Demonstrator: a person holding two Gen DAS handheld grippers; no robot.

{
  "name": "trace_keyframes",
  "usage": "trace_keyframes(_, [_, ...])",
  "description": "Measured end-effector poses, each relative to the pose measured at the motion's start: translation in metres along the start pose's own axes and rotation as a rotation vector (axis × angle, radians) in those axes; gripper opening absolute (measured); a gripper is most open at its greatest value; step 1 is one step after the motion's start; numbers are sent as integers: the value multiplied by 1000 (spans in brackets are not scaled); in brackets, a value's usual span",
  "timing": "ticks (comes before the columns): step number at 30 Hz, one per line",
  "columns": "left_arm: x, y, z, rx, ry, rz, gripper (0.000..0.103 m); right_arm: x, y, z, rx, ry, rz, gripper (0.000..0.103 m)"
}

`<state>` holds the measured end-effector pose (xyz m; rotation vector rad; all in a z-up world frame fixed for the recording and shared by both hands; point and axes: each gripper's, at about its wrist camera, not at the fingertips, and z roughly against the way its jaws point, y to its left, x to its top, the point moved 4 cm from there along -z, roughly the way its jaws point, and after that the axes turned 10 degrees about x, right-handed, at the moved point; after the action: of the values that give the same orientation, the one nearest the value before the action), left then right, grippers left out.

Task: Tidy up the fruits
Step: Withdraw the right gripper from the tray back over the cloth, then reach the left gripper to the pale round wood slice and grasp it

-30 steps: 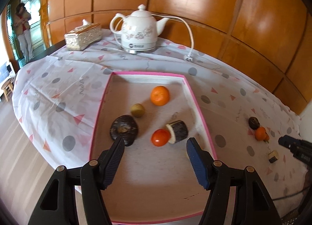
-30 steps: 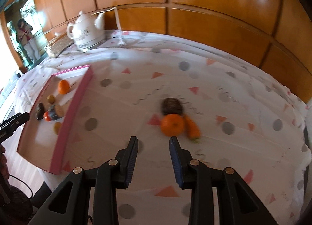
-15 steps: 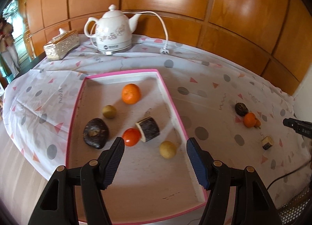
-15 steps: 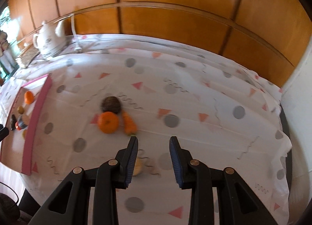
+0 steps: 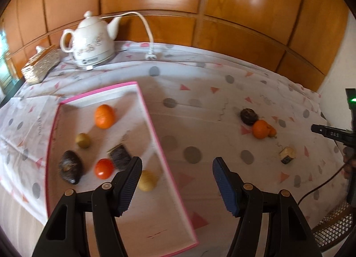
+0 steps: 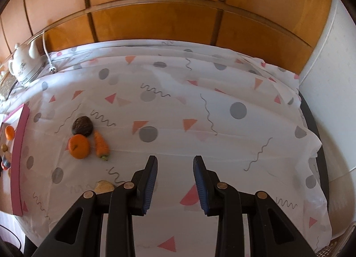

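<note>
Readable writing: only "DAS" in pale letters on the black body of the right gripper (image 5: pixel 333 133), seen at the right edge of the left wrist view, with a green light above it. The white kettle (image 5: pixel 92 42) carries a dark round logo near its base, too blurred to read.

Hard to make out: tray contents are motion-blurred in the left view. The pink-rimmed tray (image 5: pixel 153 132) is cut off at the left edge of the right wrist view, only a strip of it and a few fruits showing. A pale cut piece (image 6: pixel 103 186) is half hidden behind the right gripper's left finger (image 6: pixel 149 181). The gold tissue box (image 5: pixel 41 67) is partly behind the kettle. Someone's fingers show dimly at the far right edge of the left view.

Left gripper (image 5: pixel 176 186): jaws about half open, nothing between them, hanging above the tray's right rim and the patterned tablecloth (image 5: pixel 200 92), touching nothing.
Right gripper in its own view (image 6: pixel 174 186): jaws narrowly apart, empty, above bare cloth.

Fruits in tray: orange (image 5: pixel 104 116), small green fruit (image 5: pixel 83 140), dark oval fruit (image 5: pixel 70 167), tomato (image 5: pixel 104 168), dark cut chunk (image 5: pixel 120 156), yellowish round fruit (image 5: pixel 147 180).
On the cloth, right of tray: dark round fruit (image 6: pixel 82 126), second orange (image 6: pixel 79 146) and carrot (image 6: pixel 101 145) clustered, touching; the pale cut piece lies nearer.
</note>
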<state>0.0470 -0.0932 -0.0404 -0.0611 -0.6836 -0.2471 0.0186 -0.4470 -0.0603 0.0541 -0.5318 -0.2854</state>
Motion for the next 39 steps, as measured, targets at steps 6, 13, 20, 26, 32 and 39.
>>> trace_keyframes(6, [5, -31, -8, -58, 20, -54, 66, -1, -7, -4, 3, 5, -22, 33])
trace_keyframes(13, [7, -86, -15, -200, 55, -166, 58, -1, -13, -7, 19, 5, -59, 33])
trace_keyframes(20, [-1, -149, -26, -308, 98, -302, 54, -2, -21, -10, 46, 12, -110, 33])
trace_keyframes(26, [-4, -202, -29, -364, 96, -405, 54, -3, -28, -12, 70, 27, -155, 33])
trace_keyframes(32, [-8, -240, -40, -364, 119, -453, 54, -3, -34, -11, 85, 20, -193, 33])
trace_keyframes(39, [-11, -254, -57, -336, 137, -471, 39, -3, -41, -10, 96, 17, -232, 34])
